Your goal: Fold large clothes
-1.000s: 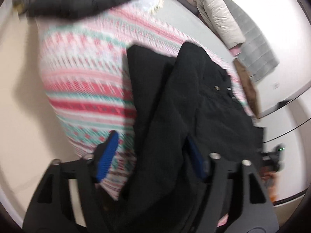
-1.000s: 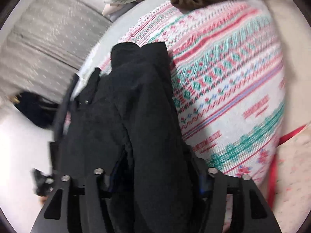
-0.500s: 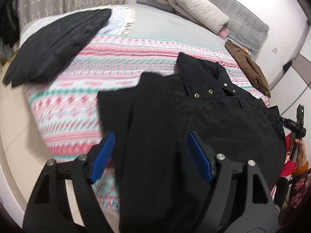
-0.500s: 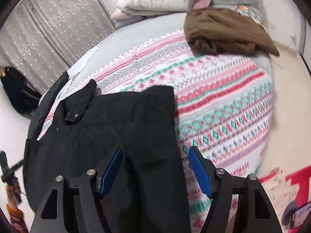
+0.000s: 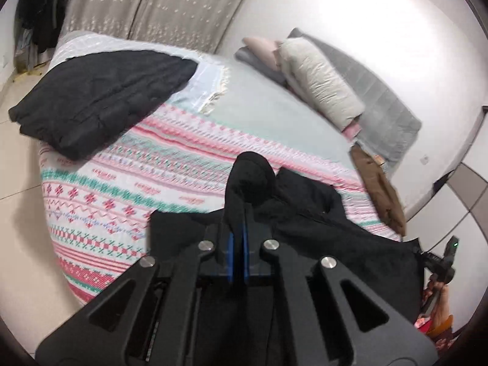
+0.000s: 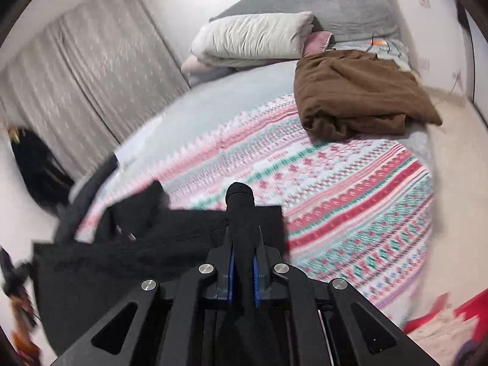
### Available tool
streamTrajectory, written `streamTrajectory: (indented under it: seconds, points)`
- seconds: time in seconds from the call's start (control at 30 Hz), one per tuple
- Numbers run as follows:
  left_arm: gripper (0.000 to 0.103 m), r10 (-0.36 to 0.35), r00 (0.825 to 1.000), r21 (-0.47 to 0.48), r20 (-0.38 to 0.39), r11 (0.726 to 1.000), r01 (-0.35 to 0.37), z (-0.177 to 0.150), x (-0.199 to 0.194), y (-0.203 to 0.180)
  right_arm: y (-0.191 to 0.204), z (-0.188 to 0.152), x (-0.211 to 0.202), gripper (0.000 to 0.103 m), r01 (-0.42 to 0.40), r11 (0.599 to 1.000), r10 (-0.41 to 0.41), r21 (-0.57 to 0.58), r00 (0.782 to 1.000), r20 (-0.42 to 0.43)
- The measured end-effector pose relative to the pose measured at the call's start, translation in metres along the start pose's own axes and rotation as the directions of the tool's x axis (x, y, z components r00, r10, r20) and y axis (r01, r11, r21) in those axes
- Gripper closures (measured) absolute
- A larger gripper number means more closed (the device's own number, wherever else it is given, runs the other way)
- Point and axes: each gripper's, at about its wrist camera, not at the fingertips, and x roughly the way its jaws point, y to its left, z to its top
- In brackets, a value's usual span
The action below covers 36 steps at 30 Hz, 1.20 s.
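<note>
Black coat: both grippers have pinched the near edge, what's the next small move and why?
Probably lift both ends together and carry them toward the collar. The left gripper and right gripper are each shut on a bunch of the black coat, which lies spread on the patterned blanket.

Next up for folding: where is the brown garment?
The brown garment lies crumpled at the bed's far right in the right wrist view, beside the pale folded duvet.
</note>
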Motion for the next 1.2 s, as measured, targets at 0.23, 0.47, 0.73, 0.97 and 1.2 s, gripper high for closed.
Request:
streamTrajectory:
  seconds: [0.23, 0.47, 0.73, 0.97, 1.2]
  points:
    - [0.097, 0.103, 0.985, -0.034, -0.136, 0.993, -0.109, -0.025, 0.059, 0.028, -0.01, -0.007, 0.068, 0.095, 0.078, 0.996, -0.073, 0.032, 0.988, -0.139]
    - [0.097, 0.204, 0.975, 0.079, -0.084, 0.977, -0.198, -0.023, 0.051, 0.001, -0.01, -0.02, 0.07, 0.095, 0.118, 0.993, -0.116, 0.018, 0.988, -0.102]
    - [0.097, 0.289, 0.947, 0.239, 0.142, 0.918, -0.316, 0.0, 0.023, -0.046, 0.042, -0.002, 0.024, 0.095, 0.269, 0.952, -0.253, -0.149, 0.96, 0.116]
    - [0.097, 0.291, 0.925, 0.264, 0.245, 0.898, -0.352, 0.054, 0.03, -0.066, 0.067, 0.048, 0.018, 0.095, 0.286, 0.942, -0.242, -0.173, 0.94, 0.24]
    - [0.097, 0.324, 0.91, 0.251, 0.26, 0.887, -0.387, 0.095, 0.085, -0.069, 0.078, 0.098, 0.064, 0.095, 0.317, 0.931, -0.265, -0.184, 0.929, 0.259]
